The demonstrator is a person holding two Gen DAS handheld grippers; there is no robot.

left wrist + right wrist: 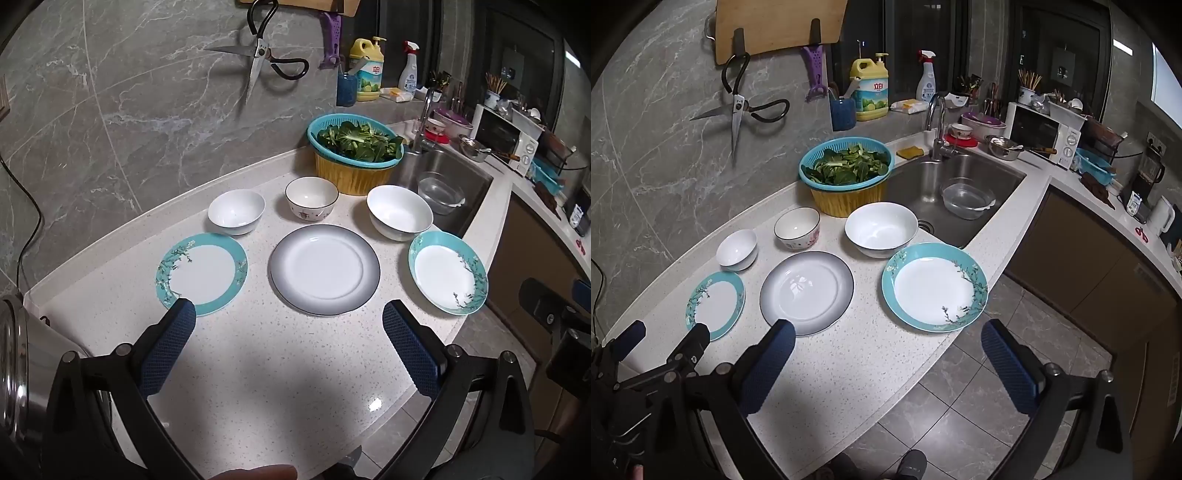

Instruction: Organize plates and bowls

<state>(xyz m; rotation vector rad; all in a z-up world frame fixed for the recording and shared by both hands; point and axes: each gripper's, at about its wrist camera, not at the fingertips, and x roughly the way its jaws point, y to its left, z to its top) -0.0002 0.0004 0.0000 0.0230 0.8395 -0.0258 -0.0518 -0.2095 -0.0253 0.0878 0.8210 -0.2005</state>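
Note:
On the speckled white counter (258,369) stand three bowls in a back row: a small white bowl (236,211), a patterned bowl (311,198) and a large white bowl (399,212). In front lie a teal-rimmed plate (201,273), a grey-rimmed plate (324,268) and a second teal-rimmed plate (448,272). My left gripper (288,314) is open and empty, just short of the plates. My right gripper (886,334) is open and empty, near the counter's front edge, below the right teal plate (934,287) and grey plate (806,291).
A teal colander of greens (354,142) sits on a yellow basket behind the bowls. A sink (960,184) with a glass bowl lies to the right. Scissors (258,62) hang on the wall. A steel pot (14,369) stands at the left.

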